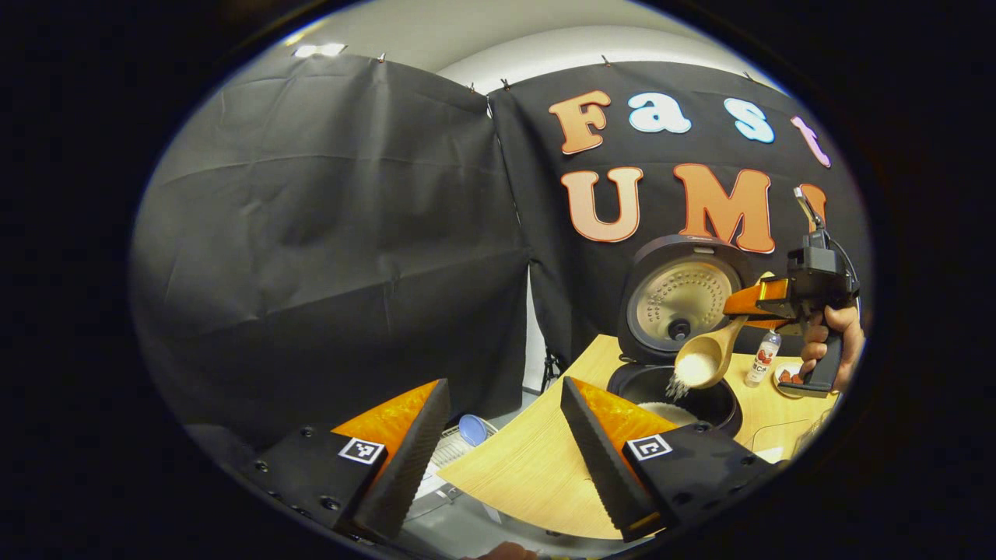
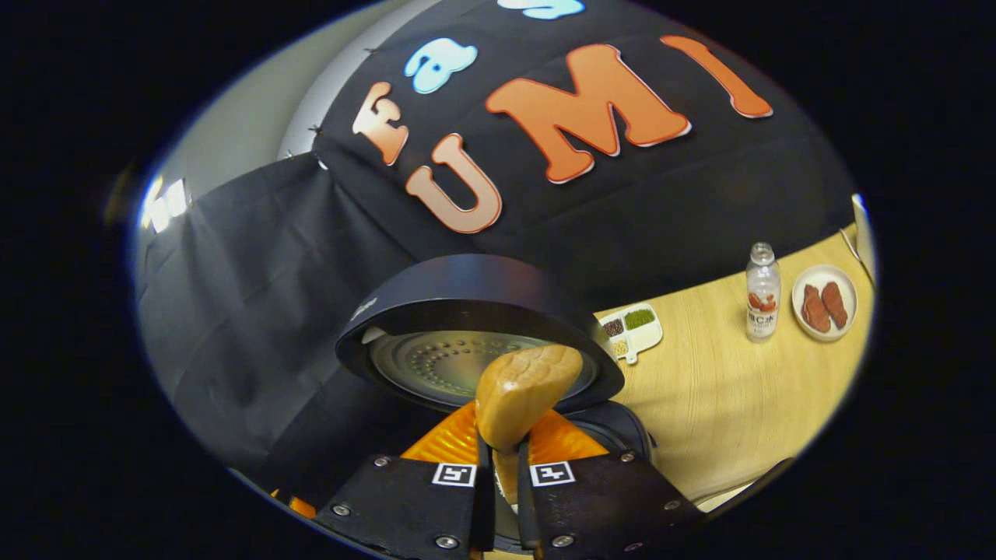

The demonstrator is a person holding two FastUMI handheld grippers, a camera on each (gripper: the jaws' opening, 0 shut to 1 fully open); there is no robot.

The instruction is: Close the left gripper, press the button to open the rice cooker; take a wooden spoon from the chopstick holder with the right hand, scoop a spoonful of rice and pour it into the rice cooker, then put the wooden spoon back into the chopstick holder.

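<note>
In the left gripper view the black rice cooker (image 1: 675,389) stands open on the wooden table (image 1: 537,467), its lid (image 1: 681,299) tipped up. Above the pot, the wooden spoon (image 1: 704,362) is tilted and white rice falls from it into the pot. My right gripper (image 1: 766,299), held by a hand (image 1: 836,342), is shut on the spoon's handle. My left gripper (image 1: 506,451) stands open and empty at the table's near left edge, short of the cooker. In the right gripper view the right gripper (image 2: 504,467) clamps the spoon (image 2: 525,393), whose back hides the pot below the lid (image 2: 475,342).
A small bottle (image 2: 762,292), a plate of reddish food (image 2: 825,303) and a divided dish of grains (image 2: 634,327) sit on the table (image 2: 716,404) right of the cooker. Below the table's left edge lies a white rack with a blue lid (image 1: 472,429).
</note>
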